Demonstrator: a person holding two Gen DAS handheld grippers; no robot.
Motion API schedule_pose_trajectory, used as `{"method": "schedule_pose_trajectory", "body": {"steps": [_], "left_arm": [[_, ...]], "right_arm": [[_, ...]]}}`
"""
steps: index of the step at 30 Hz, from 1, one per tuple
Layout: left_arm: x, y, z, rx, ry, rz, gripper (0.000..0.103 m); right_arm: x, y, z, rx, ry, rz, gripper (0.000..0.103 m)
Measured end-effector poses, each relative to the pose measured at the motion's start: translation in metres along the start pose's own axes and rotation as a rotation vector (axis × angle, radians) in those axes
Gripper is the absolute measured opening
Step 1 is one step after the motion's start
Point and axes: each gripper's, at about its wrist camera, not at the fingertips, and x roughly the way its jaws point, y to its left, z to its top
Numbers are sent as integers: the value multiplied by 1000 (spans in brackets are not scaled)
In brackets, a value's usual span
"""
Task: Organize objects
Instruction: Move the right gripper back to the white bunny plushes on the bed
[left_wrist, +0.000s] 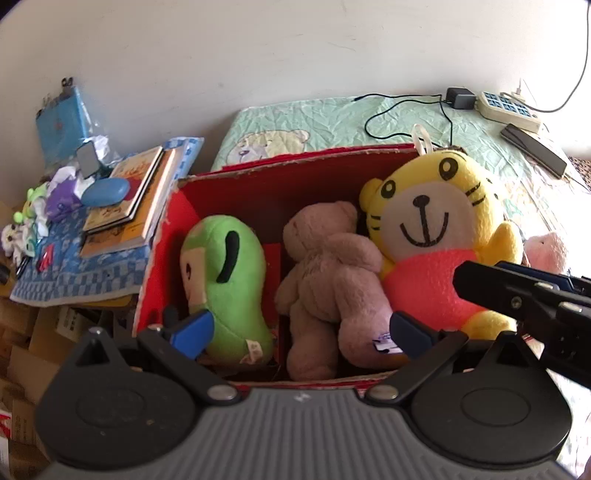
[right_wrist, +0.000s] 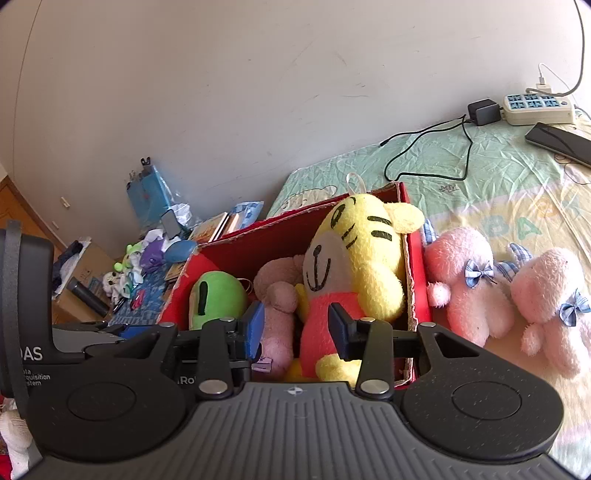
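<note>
pink plush (right_wrist: 467, 284): we judge it light, squashy; we'd pinch the body
left gripper (left_wrist: 303, 332): fingers apart, empty
right gripper (right_wrist: 297, 328): fingers apart, empty over red box (right_wrist: 415, 266)

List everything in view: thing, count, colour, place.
Box: 1, red, on the bed.
Tiger plush: 1, yellow with an orange-red shirt, right end of the box.
Teddy bear: 1, pinkish-brown, middle of the box.
Green plush: 1, green, left end of the box.
Pink plushes: 2, pink with blue checked bows, on the bed outside the box's right wall.
Bed cover: 1, pale green.
Power strip: 1, cream, far end of the bed.
Adapter with cable: 1, black, beside the strip.
Phone: 1, dark, near the strip.
Books: a stack, orange-yellow, on a blue cloth left of the box.
Left gripper: jaws open, over the box.
Right gripper: jaws open, in front of the tiger.
</note>
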Motion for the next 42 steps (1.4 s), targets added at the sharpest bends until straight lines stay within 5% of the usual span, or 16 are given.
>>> {"method": "schedule_pose_trajectory", "body": {"steps": [16,33,42], "left_arm": [[-31,-33,10,-20,-52,14,101],[-43,-94,16,33,-84,-28,101],[-55,-134,14,82,-123,-116,101]], "right_arm": [[-29,-36,16,53,1,106,41],[-58,-102,17,98,2,70,41],[-74,-144,12,142,7,16,41]]}}
